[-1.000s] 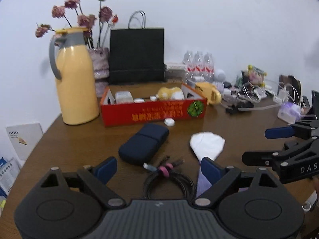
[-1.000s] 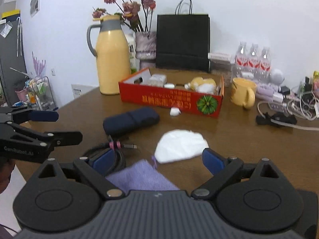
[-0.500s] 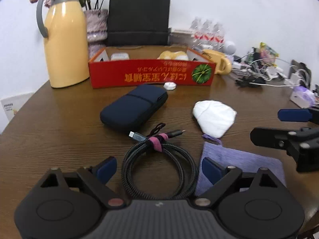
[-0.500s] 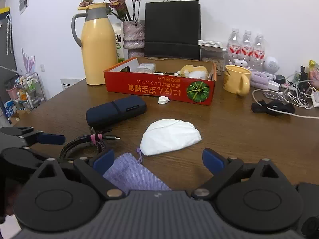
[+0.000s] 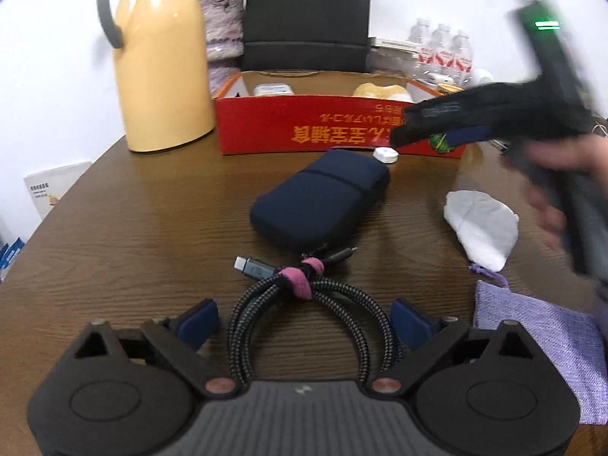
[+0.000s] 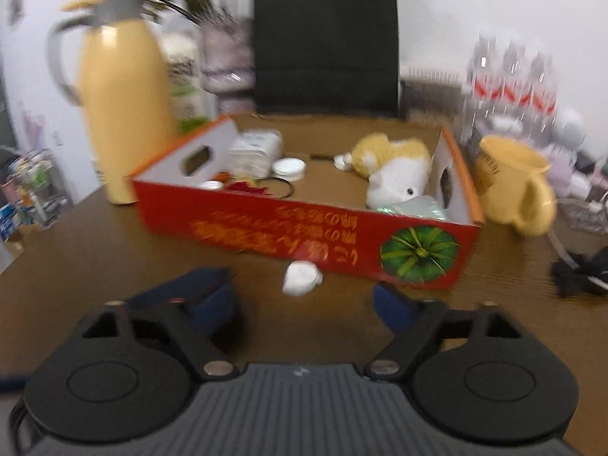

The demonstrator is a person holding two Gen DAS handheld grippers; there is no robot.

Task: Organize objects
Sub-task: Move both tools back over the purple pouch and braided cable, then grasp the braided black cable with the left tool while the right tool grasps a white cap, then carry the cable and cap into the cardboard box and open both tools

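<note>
The left gripper (image 5: 304, 321), jaws opening wide and touching nothing, pointed down at the one coiled black braided cable with a pink strap (image 5: 304, 304), whose loop lay between its blue pads, plugs pointing away toward the single navy zip case (image 5: 323, 205). The right gripper (image 6: 304, 304), closing on nothing, faced one small white round piece (image 6: 301, 273) just before the red cardboard box (image 6: 304, 224). One white mask (image 5: 480, 224) and one lilac cloth pouch (image 5: 539, 338) lay to the right.

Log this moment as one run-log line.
left claw: opening over coiled cable | right claw: closing, empty, near white cap | red box: ahead
</note>
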